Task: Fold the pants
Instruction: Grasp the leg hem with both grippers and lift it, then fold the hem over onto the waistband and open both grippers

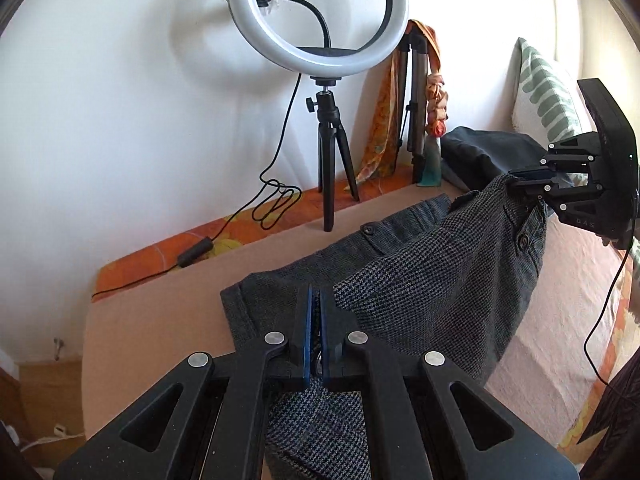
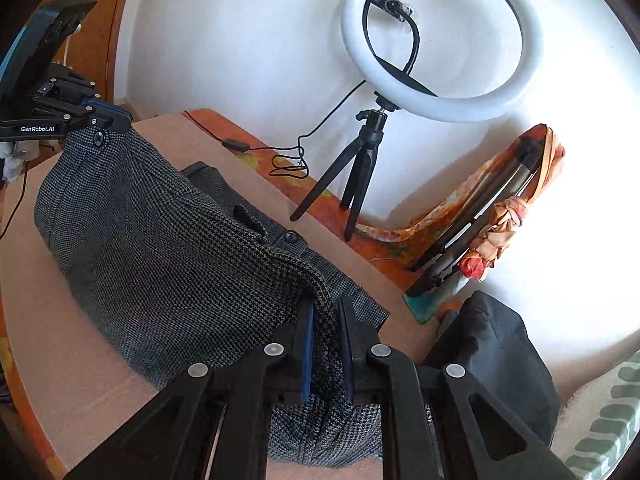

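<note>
— Two grippers, what are they holding?
— Left gripper (image 1: 316,312) and right gripper (image 2: 326,344): fingers are clamping the checked pants (image 2: 168,248) (waistband end), which are sagging between them onto the tan surface (image 1: 160,320).
— Backdrop?
— Ring light (image 1: 318,16) standing behind.

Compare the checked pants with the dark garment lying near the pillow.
The checked pants are grey houndstooth; the dark garment is plain black. The pants are pinched by the left gripper and right gripper, partly lifted; the garment lies untouched in a heap. Both are on the pink bed cover.
</note>
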Available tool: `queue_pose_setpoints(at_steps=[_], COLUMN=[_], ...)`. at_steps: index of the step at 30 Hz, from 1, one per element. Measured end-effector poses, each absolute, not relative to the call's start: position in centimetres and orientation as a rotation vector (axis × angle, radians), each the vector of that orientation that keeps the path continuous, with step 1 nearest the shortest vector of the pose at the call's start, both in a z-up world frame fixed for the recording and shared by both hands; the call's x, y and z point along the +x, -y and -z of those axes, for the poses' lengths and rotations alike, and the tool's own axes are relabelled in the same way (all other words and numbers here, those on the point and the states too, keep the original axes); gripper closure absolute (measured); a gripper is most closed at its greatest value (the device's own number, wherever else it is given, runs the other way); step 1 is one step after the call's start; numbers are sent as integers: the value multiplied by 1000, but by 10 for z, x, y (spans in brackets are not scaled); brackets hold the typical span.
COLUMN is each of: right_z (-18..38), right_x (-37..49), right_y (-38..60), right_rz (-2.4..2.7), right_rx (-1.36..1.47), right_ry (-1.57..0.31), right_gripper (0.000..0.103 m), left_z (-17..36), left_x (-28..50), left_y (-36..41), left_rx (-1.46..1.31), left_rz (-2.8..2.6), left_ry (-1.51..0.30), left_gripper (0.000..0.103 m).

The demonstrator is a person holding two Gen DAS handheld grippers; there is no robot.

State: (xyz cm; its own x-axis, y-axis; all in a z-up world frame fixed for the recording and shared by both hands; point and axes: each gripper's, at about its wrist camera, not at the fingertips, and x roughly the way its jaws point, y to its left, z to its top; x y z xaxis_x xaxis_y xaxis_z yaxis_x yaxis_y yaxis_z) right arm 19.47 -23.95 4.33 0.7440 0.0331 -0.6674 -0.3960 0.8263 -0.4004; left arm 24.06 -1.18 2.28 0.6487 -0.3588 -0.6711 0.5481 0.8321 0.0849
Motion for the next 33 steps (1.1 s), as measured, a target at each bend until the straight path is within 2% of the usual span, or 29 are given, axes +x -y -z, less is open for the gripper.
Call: queue_pose_setpoints(at_steps=[13,24,27,28,29,31,33], right_z=[8,49,52,49,45,31,16], right_x=[302,340,344,342,338,327,309], right_y=[240,240,242,243,245,253,264], right_rz=[-191,-157,-142,-119,-103,-94,-91], right_rx=[-611,-627,-624,-620,-604,-538,-439], right_ry=[-803,-871,-884,-873,-860,-845,-829], right_gripper=[94,94,79,69,68,66,56], left_z=[25,43,33,29,25,19,14], left_x=[341,366,348,340,331,313,292], left_y=[25,-6,-11,-11,-11,-11,-11], left_rx=[337,286,292,293,293,278,243], left_rz=[459,336,334,338,349,371,404], left_ry=[-786,-829,-812,-802,-792,-777,-768], left_gripper=[101,101,94,89,80,70,67])
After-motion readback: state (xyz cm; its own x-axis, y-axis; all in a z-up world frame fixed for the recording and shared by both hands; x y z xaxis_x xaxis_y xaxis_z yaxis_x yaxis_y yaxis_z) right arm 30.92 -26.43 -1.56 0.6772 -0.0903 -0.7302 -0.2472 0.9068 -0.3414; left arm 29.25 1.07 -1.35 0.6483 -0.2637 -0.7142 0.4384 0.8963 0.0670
